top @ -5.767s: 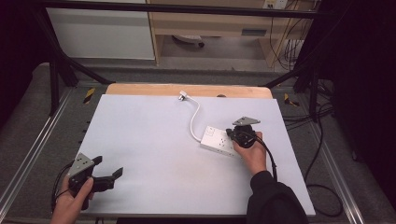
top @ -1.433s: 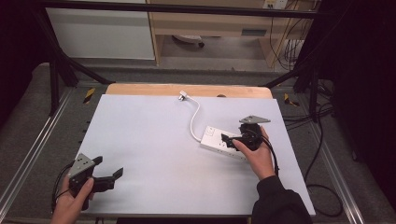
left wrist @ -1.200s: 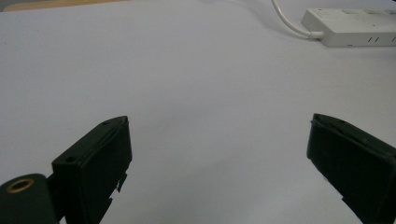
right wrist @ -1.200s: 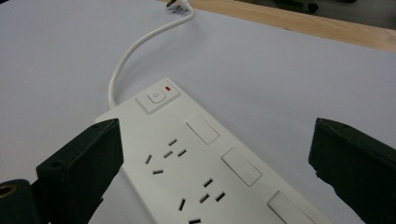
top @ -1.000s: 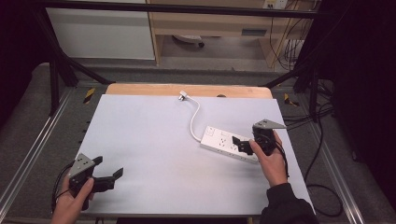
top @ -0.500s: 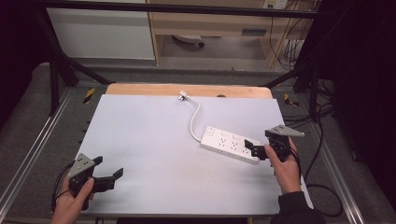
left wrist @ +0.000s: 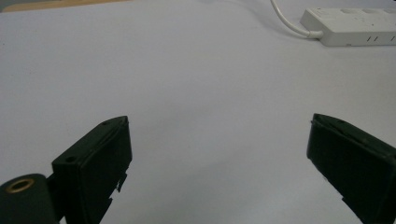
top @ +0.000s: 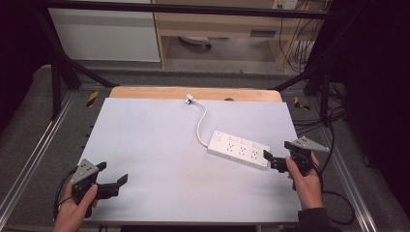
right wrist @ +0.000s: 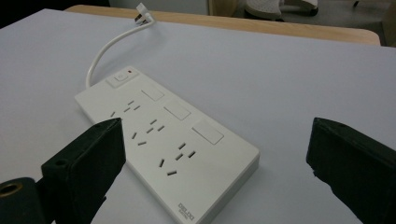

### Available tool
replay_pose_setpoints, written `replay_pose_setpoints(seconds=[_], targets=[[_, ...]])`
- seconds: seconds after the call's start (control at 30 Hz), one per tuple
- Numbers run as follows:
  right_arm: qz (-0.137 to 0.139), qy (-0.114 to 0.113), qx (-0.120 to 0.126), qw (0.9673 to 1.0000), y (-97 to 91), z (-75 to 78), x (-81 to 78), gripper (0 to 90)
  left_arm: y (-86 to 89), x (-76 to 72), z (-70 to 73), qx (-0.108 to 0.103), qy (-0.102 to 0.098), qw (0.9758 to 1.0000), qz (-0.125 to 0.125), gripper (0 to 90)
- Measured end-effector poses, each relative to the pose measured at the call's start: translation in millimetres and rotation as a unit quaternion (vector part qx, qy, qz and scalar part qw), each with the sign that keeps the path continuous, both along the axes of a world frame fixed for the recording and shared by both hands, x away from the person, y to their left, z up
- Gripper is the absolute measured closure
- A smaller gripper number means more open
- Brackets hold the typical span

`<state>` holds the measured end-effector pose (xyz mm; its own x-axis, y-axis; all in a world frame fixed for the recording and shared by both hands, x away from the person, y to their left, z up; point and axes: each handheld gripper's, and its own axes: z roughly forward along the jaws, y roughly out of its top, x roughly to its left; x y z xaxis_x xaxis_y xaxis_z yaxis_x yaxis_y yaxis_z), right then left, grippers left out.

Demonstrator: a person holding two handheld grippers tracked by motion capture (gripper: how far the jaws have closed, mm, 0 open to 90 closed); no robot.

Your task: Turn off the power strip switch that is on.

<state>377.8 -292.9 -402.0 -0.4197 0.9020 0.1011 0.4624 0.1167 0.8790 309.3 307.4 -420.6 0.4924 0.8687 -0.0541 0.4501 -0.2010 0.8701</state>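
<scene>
Power strip (top: 239, 149) near table's right edge: rigid, light, slick plastic (cord trailing); grip across narrow end. Both grippers' jaws apart, empty.

A small grey brand mark is printed on the near end of the white power strip (right wrist: 163, 140) in the right gripper view; it appears to read "DELIXI", though the letters are tiny. No other text, number or sign is legible.

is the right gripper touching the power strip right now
Apart. The right gripper view shows the right gripper open, fingers clear of the power strip.
</scene>
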Motion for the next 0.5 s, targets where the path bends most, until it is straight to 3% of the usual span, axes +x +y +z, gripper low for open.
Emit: replay_pose_setpoints(seconds=[0.33,0.5], targets=[[0.013,-0.002,-0.017,0.9998,-1.5,-13.2,-8.8,4.2,-0.1,-0.3,0.2,-0.001,-0.001,1.0,-0.001,6.7],[0.022,0.015,-0.03,0.9992,-1.2,-24.8,-9.8,3.7,-0.3,-0.4,0.4,0.0,0.0,1.0,-0.002,6.7]])
